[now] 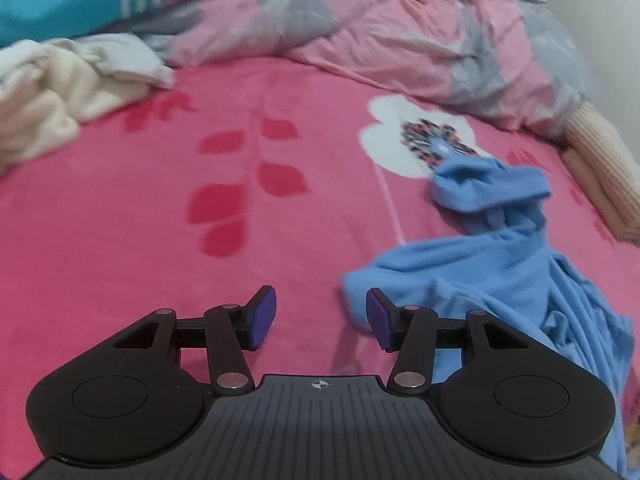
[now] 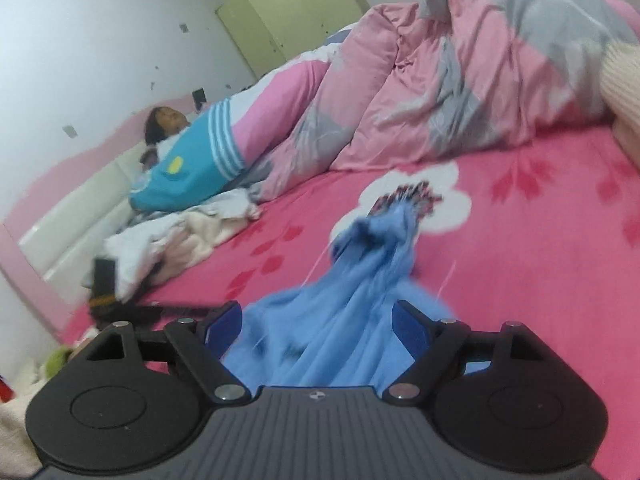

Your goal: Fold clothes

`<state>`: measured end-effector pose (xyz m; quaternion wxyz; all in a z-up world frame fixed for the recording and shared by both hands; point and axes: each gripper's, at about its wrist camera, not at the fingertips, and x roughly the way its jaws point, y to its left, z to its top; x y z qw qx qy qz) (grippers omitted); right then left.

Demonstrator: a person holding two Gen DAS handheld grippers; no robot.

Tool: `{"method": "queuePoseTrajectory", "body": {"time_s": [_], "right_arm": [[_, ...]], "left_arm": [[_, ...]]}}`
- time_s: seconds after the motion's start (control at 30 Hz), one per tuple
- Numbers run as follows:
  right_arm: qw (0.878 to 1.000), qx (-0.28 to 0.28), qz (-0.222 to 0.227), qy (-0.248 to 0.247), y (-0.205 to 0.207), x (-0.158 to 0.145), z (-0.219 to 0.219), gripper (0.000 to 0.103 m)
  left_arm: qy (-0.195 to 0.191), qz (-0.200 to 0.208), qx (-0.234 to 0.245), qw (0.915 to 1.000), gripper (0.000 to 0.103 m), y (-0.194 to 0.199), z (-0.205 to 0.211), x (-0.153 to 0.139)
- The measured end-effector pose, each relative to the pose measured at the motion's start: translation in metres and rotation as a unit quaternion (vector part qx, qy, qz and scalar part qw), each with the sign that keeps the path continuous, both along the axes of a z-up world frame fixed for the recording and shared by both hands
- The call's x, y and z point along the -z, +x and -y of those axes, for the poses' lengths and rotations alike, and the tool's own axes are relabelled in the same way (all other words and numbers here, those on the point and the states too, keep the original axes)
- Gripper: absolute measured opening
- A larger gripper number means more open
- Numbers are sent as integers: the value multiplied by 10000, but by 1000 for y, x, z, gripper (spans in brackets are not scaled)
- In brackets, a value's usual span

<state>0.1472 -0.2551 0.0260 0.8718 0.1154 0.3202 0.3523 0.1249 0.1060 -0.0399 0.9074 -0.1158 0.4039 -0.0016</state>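
Left wrist view: the pink bed sheet [image 1: 132,200] fills the frame, bare at centre. A pink and grey quilt [image 1: 360,28] is heaped from 11 to 2 o'clock, and a cream pile of laundry [image 1: 52,92] lies at 9 to 10 o'clock. The blue garment [image 1: 500,256], the item I am to fold, lies crumpled from 2 to 4 o'clock, one bunched end just beside the sheet's white flower print [image 1: 384,140]. My left gripper [image 1: 322,318] stands part open with only sheet between its jaws; a lobe of blue cloth lies against or just behind its right-hand pad, contact uncertain. A ribbed cream sleeve [image 1: 604,156] shows at 3 o'clock.

Right wrist view: the same garment [image 2: 352,304] runs from 6 o'clock up toward centre and passes between the jaws of my right gripper [image 2: 320,332], which stand wide. The pads do not press the cloth, so I judge it released.

Finding: the garment is not yet spread. In my judgement, the step is done well by seeking two true corners or a hem, not a bunched fold, pinching single layers, then drawing them apart over the bare sheet at centre, well clear of the quilt.
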Motion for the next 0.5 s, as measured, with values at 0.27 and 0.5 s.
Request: {"method": "queuePoseTrajectory", "body": {"time_s": [0.27, 0.5], "right_arm": [[9726, -798, 1008, -1939, 107, 33, -75, 84], [9338, -2118, 1345, -2551, 160, 67, -129, 92]], "left_arm": [[421, 306, 676, 9964, 50, -4, 28, 19], [799, 554, 1033, 9899, 50, 0, 41, 27]]}}
